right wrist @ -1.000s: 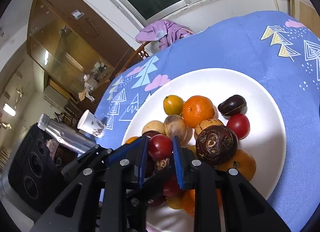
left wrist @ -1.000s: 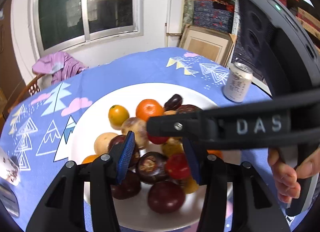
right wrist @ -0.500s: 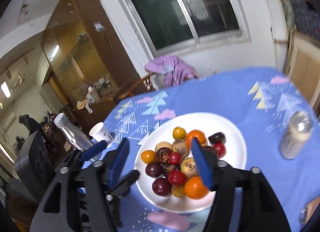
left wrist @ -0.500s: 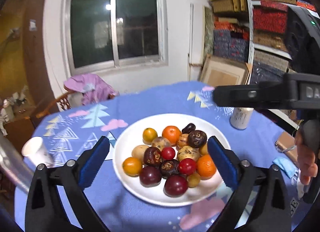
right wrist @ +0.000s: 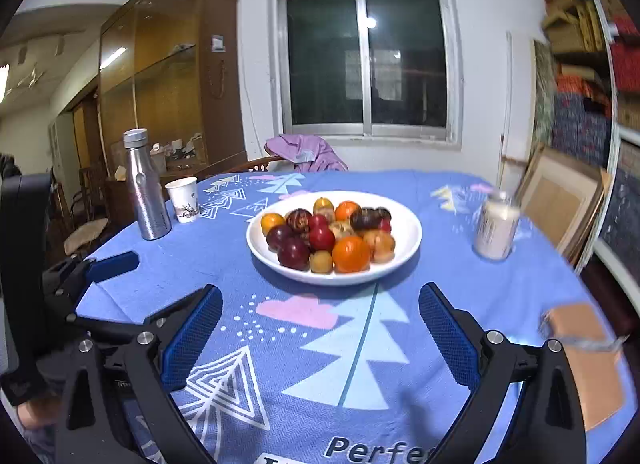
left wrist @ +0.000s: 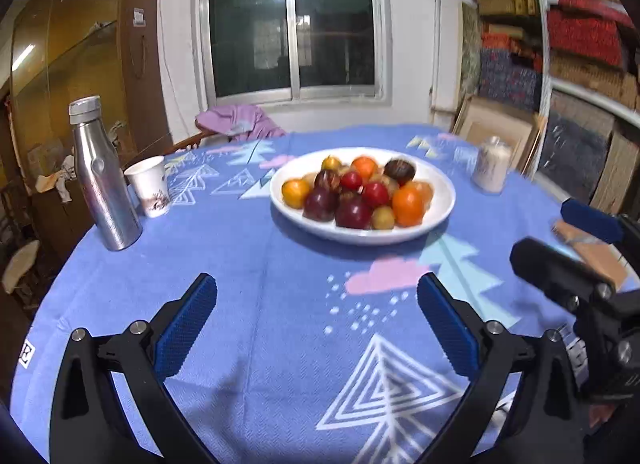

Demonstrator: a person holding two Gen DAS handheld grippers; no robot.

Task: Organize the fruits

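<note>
A white plate [left wrist: 440, 199] [right wrist: 408, 240] in the middle of the blue-clothed table holds a pile of several fruits: oranges [left wrist: 408, 205] [right wrist: 351, 254], red and dark purple plums [left wrist: 353, 212] [right wrist: 294, 252] and small yellow ones. My left gripper [left wrist: 318, 322] is open and empty, low over the cloth well in front of the plate. My right gripper [right wrist: 320, 330] is open and empty, also near the table's front. Each gripper shows at the edge of the other's view.
A steel bottle [left wrist: 105, 173] [right wrist: 146, 185] and a paper cup [left wrist: 149, 185] [right wrist: 184, 198] stand at the left. A can [left wrist: 491, 169] [right wrist: 495, 225] stands right of the plate. A brown notebook [right wrist: 588, 360] lies at the right front edge.
Both grippers have pulled back and down from just above the fruit pile to the table's front. The right gripper let go of a red fruit, and both jaws opened wide.
</note>
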